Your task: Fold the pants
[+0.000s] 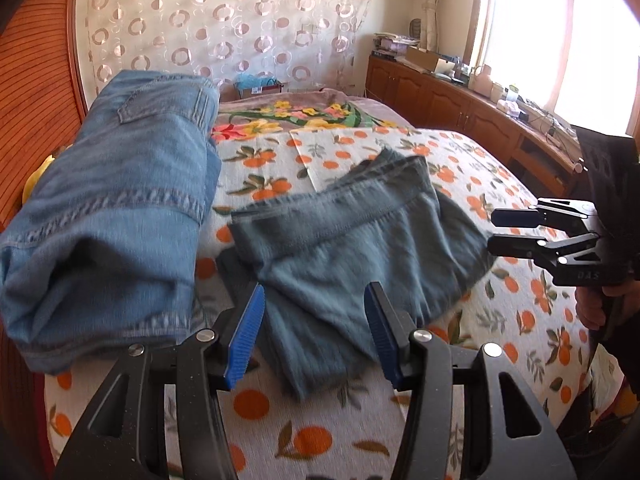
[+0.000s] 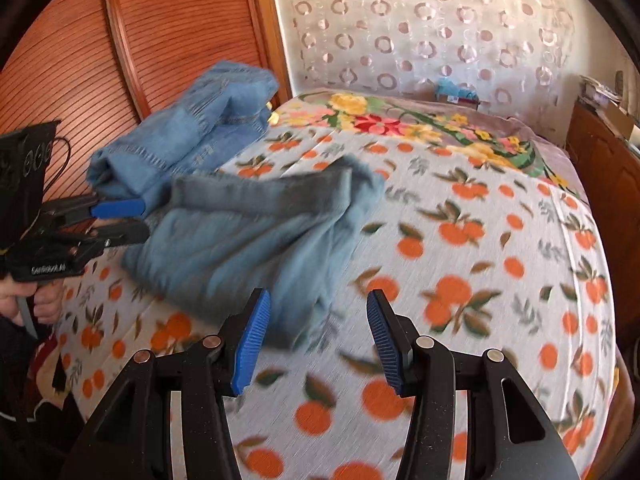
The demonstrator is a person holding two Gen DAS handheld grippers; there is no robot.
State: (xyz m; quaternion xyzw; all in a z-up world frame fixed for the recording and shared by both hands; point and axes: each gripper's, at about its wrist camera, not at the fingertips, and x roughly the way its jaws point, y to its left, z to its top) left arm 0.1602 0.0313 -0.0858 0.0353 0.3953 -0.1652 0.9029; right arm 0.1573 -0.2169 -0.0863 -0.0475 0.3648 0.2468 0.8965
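A: Where's your work rn?

B: The soft grey-blue knit pants (image 1: 340, 248) lie bunched on the orange-print white bedspread (image 1: 520, 320), just beside the folded light-blue denim jeans (image 1: 112, 208) near the reddish slatted wood headboard (image 1: 36, 92). Your left gripper (image 1: 316, 336) hangs over the near edge of the pants w/ jaws spread, nothing in them. Your right gripper (image 2: 318, 338) is also released, empty, over bare bedspread by the pants' right corner.

A: So what bites you here?

B: Prob the layers. Pants are rumpled, edges overlap, so you may pinch one ply only & the fold drags crooked. Also the left claw sits close to the denim; reach too far left & you snag the jeans, wrecking that finished stack. Both views are blurry, so slow down b4 you close.
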